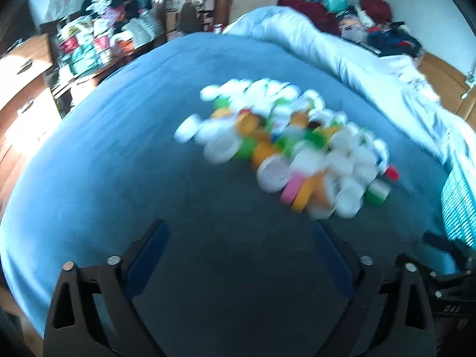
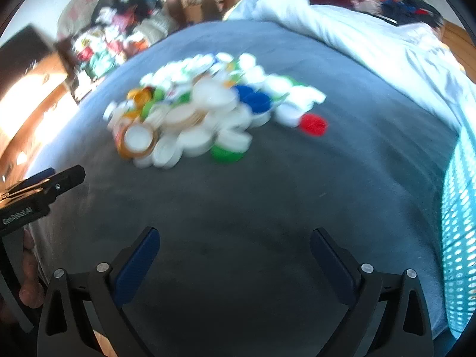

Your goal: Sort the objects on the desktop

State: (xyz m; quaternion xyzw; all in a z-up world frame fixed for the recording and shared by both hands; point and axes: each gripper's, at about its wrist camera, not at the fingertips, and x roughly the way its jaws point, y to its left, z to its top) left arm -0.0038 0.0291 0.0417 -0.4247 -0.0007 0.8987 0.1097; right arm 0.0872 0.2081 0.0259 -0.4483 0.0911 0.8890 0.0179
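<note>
We hold the left tongs (image 1: 239, 239) and right tongs (image 2: 235, 245) spread wide and empty above the blue bed cover (image 1: 119, 136); the heap of bottle caps (image 2: 205, 110) lies ahead, untouched.

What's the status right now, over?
Both tools open, empty: left tool, right tool. Pile of caps ahead, untouched. Red cap sits apart. Nothing in the way.

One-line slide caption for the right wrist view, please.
Right tongs open and empty above the grey blanket, facing a blurred heap of bottle caps, one red cap lying apart.
</note>
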